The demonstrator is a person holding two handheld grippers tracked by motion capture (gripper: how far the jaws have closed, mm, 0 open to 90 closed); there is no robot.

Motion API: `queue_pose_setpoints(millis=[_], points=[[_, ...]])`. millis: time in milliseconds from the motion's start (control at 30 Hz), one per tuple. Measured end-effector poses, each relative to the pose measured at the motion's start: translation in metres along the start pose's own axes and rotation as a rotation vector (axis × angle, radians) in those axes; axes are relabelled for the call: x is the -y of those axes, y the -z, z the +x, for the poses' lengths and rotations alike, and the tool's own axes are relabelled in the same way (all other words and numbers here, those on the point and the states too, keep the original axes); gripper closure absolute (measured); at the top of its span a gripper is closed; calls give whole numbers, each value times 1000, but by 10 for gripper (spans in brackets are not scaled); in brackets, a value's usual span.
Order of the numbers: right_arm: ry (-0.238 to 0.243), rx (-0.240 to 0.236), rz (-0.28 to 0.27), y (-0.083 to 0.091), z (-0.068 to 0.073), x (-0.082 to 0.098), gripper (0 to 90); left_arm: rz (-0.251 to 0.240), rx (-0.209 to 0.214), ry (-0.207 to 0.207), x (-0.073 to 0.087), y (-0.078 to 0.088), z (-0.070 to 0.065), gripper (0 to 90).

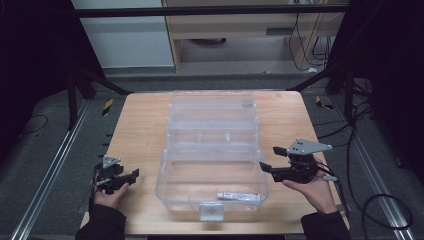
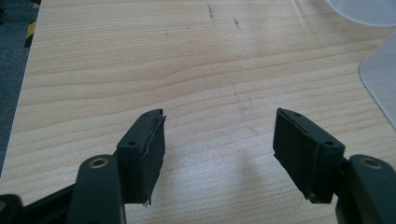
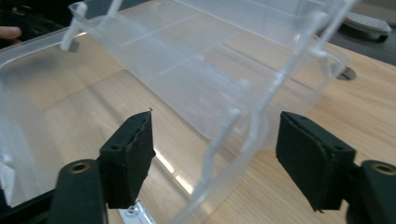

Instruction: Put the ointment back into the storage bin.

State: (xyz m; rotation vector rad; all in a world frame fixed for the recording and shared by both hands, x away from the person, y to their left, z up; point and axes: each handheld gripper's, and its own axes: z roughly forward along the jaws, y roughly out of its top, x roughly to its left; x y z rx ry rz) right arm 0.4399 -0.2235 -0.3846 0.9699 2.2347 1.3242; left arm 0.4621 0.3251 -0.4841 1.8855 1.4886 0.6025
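An opened clear plastic organiser box (image 1: 212,134) with stepped trays stands in the middle of the wooden table (image 1: 140,130). A small white tube (image 1: 239,196) lies in its near bottom compartment. My left gripper (image 1: 132,176) rests at the table's near left, apart from the box, jaws open over bare wood (image 2: 219,126). My right gripper (image 1: 270,158) hovers at the box's right side with its jaws open. In the right gripper view the box's right wall (image 3: 243,154) runs up between the open jaws (image 3: 215,119), and neither pad presses on it.
The table ends close to both hands at the front edge. Black frame posts and cables (image 1: 360,130) stand on the floor to the right, and a rail (image 1: 50,170) runs along the left. A corner of the box (image 2: 379,77) shows at the right of the left gripper view.
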Motion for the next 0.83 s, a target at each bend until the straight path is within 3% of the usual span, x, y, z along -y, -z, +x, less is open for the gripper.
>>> queue_pose_setpoints(millis=[300, 633, 667, 833], points=[[-112, 150, -54, -5, -34, 29, 195, -5, 1, -2, 0, -1, 1, 336], [-189, 239, 38, -17, -63, 65, 169, -14, -10, -20, 0, -4, 1, 299], [-215, 255, 51, -19, -68, 74, 161, -14, -11, -21, 0, -4, 1, 288], [-230, 281, 66, -22, -75, 84, 158, -16, -21, -22, 0, -5, 2, 272]])
